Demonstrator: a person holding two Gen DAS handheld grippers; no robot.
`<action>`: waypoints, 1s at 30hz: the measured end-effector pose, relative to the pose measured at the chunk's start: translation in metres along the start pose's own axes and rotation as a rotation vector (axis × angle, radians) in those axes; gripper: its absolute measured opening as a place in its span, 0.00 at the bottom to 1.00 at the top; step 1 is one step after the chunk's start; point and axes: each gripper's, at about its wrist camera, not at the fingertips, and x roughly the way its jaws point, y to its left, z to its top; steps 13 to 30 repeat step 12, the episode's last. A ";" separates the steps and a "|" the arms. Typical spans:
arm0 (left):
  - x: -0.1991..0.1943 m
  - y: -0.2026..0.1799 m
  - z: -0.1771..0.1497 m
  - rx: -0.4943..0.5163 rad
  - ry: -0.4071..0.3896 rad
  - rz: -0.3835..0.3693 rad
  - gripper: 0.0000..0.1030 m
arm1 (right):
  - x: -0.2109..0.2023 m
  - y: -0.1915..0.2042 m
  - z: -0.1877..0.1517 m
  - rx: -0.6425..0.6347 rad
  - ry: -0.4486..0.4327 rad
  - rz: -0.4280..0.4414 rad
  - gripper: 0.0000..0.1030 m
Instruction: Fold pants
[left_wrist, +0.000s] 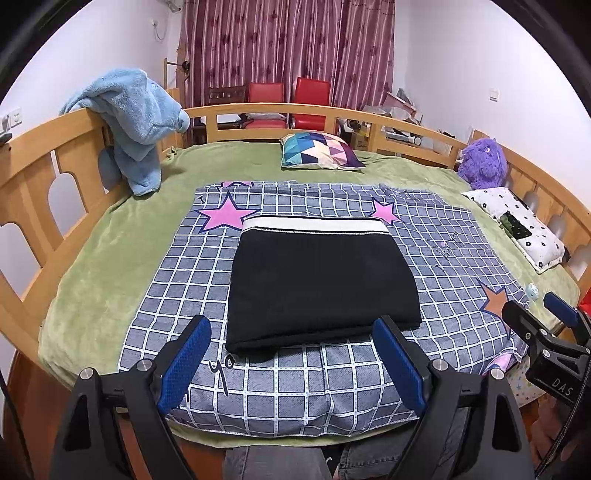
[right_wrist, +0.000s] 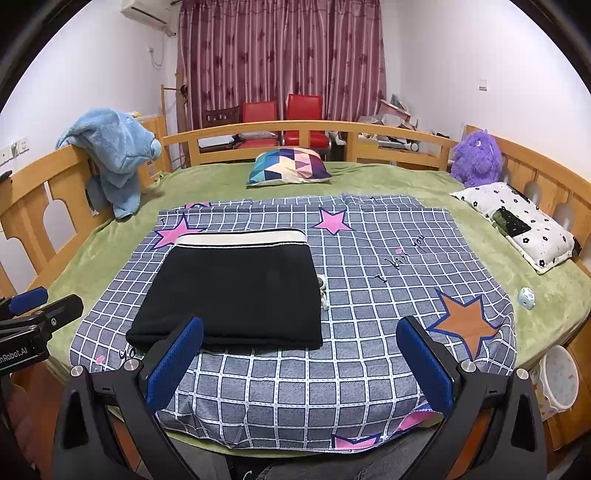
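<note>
Black pants (left_wrist: 321, 280) with a white waistband lie folded into a flat rectangle on the checked grey sheet (left_wrist: 280, 391), waistband at the far side; they also show in the right wrist view (right_wrist: 236, 291). My left gripper (left_wrist: 291, 332) is open and empty, hovering just in front of the pants' near edge. My right gripper (right_wrist: 299, 332) is open and empty, to the right of the pants, its left finger (right_wrist: 173, 363) over their near right corner. The right gripper also shows in the left wrist view (left_wrist: 535, 314). The left gripper also shows in the right wrist view (right_wrist: 40, 306).
The sheet covers a green blanket (left_wrist: 96, 266) on a bed with wooden rails (left_wrist: 33, 173). A blue plush blanket (left_wrist: 136, 122) hangs on the left rail. A patterned cushion (left_wrist: 321, 149), a purple plush toy (left_wrist: 482, 162), a dotted pillow (left_wrist: 517, 225) and a small toy (right_wrist: 526, 297) lie around.
</note>
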 end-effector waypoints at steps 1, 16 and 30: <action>-0.001 -0.001 0.000 0.000 -0.001 0.000 0.86 | -0.001 0.001 0.000 -0.002 -0.001 -0.003 0.99; -0.009 -0.005 0.003 -0.004 -0.015 0.007 0.86 | -0.007 0.001 0.002 0.000 -0.009 -0.001 0.99; -0.009 -0.005 0.003 -0.004 -0.015 0.007 0.86 | -0.007 0.001 0.002 0.000 -0.009 -0.001 0.99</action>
